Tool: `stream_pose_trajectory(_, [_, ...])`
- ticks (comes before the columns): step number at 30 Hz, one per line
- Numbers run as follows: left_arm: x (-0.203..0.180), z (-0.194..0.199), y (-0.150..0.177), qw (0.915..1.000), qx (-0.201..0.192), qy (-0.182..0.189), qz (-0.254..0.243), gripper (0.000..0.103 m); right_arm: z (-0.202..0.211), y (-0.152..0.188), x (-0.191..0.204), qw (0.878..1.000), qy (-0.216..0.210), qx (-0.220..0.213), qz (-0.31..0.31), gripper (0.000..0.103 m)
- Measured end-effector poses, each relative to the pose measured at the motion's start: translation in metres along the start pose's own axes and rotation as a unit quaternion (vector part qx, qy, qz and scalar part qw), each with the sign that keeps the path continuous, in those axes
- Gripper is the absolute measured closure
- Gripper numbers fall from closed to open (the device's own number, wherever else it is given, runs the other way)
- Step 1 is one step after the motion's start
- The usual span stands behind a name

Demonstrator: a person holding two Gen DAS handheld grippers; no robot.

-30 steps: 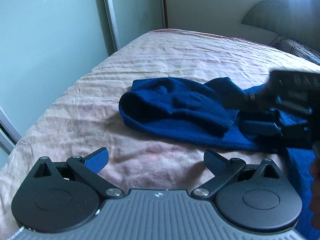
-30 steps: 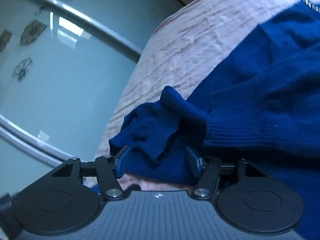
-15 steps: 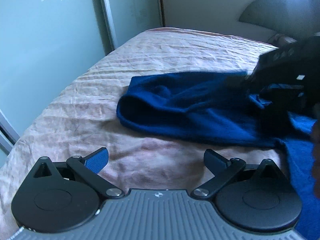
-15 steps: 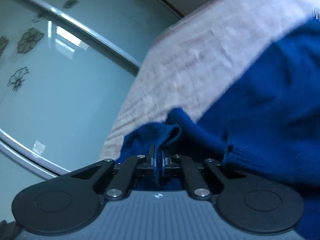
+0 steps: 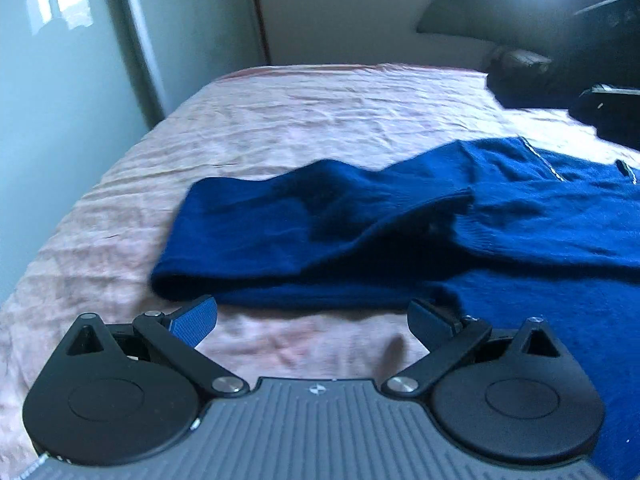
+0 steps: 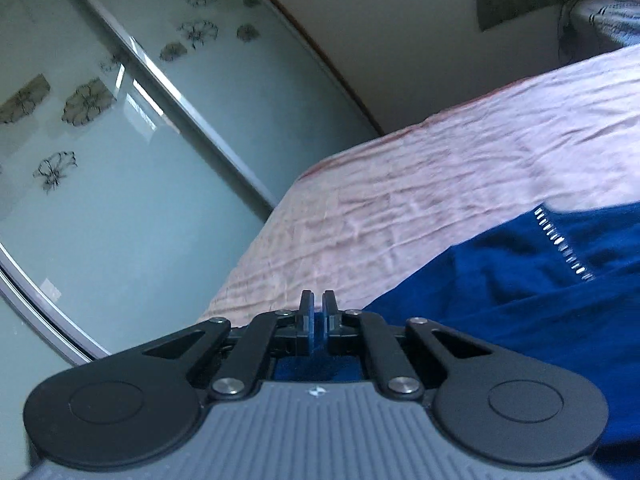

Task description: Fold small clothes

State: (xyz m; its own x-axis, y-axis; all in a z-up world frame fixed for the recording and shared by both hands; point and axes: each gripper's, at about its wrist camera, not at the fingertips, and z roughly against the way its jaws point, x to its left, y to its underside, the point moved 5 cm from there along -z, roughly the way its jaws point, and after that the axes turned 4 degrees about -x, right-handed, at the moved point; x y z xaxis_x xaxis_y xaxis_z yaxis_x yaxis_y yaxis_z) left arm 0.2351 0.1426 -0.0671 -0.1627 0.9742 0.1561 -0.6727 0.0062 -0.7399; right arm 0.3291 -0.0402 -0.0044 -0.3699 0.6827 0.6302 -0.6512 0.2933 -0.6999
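Observation:
A dark blue knitted sweater (image 5: 400, 224) lies on the pink bedspread (image 5: 320, 120), one sleeve stretched out to the left. My left gripper (image 5: 312, 316) is open and empty, just in front of the sleeve's near edge. My right gripper (image 6: 319, 312) is shut with blue knit showing between its pads, and the sweater (image 6: 540, 288) trails to its right. In the left wrist view the right gripper is a dark blurred shape at the far right edge (image 5: 612, 112).
A frosted glass wardrobe door with flower prints (image 6: 120, 120) runs along the bed's left side. A grey headboard (image 5: 480, 12) and dark pillows (image 5: 520, 76) are at the far end. A patterned pillow (image 6: 608, 20) lies top right.
My right gripper closed on the sleeve cuff, then lifted and pulled it to the right. The bunched sleeve is now stretched flatter. My left gripper moved closer to the sweater.

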Motion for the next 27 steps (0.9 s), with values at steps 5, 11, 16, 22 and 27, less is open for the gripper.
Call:
stream_pose_trajectory(5, [0.002,-0.001,0.003,0.9997,0.011,0.010,0.017,0.000,-0.005,0.006,-0.022,0.999,0.021,0.040,-0.010,0.092])
stream_pose_trajectory(11, [0.008,0.000,0.005,1.0000,0.008,0.001,0.001,0.000,-0.040,0.038,-0.049,0.988,-0.004,0.097,-0.119,0.030])
stream_pose_trajectory(16, [0.007,-0.001,-0.002,0.9993,-0.024,-0.003,-0.027,0.000,-0.064,0.047,-0.039,0.983,-0.025,0.101,-0.149,0.039])
stream_pose_trajectory(22, [0.012,-0.002,-0.003,0.9995,-0.022,-0.001,-0.020,0.000,-0.069,0.047,-0.035,0.986,-0.008,0.085,-0.142,0.096])
stream_pose_trajectory(27, [0.015,0.004,-0.002,0.9993,-0.033,0.000,-0.016,0.000,-0.037,0.019,-0.020,0.995,-0.024,0.033,-0.095,0.097])
